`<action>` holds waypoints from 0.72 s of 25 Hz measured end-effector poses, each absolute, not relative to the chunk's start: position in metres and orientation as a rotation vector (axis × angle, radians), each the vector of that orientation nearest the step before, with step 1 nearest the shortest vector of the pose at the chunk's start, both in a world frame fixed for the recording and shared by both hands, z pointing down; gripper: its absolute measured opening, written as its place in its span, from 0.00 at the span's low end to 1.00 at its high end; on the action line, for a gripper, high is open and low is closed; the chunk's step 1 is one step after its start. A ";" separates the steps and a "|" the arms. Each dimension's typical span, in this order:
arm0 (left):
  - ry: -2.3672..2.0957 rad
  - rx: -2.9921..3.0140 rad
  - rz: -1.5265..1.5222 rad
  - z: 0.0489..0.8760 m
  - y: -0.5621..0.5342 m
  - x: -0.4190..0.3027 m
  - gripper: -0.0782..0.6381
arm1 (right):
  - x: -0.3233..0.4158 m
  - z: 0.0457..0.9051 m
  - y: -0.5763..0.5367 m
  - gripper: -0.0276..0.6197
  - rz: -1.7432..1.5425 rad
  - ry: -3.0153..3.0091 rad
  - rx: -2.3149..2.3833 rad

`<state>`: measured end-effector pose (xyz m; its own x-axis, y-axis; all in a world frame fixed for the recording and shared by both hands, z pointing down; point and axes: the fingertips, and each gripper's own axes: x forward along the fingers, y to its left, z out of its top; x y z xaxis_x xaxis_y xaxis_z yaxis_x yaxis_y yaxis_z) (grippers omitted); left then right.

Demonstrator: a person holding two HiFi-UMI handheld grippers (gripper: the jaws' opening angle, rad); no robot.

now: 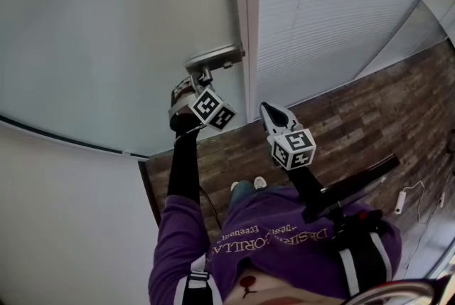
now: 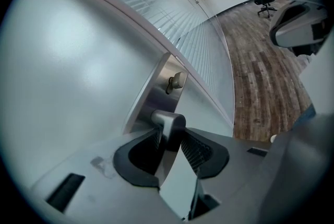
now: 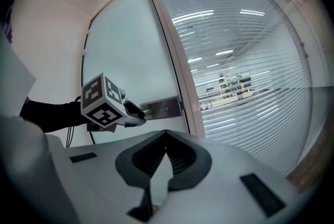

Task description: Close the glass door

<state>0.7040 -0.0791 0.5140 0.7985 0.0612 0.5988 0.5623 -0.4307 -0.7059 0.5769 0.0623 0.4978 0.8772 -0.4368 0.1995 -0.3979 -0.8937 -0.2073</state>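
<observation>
There, left gripper (image 2: 169, 135) on door handle (image 2: 169, 119); inverted sweatshirt lettering (image 1: 274, 236)

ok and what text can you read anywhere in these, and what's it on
"DESIRE GORILLA": large print on the purple shirt, upside down in the head view; a best reading, not certain.
Smaller line beside it on the shirt: too small to read.
Left cube and right cube: black-and-white square patterns only, no letters or numbers.
Nothing else in the three views shows any text.
</observation>
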 end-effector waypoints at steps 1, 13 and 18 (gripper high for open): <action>-0.466 -1.956 -0.612 0.514 -0.079 0.707 0.29 | 0.579 0.497 0.063 0.03 -0.361 0.643 -2.887; -0.452 -1.971 -0.610 0.522 -0.082 0.717 0.29 | 0.595 0.493 0.045 0.03 -0.334 0.621 -2.888; -0.451 -1.988 -0.608 0.521 -0.082 0.717 0.29 | 0.598 0.494 0.037 0.03 -0.331 0.623 -2.884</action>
<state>0.7174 -0.0823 0.5212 0.8064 0.0604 0.5883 0.5457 -0.4593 -0.7009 0.5979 0.0366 0.4936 0.8881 -0.4235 0.1788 -0.3853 -0.8979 -0.2131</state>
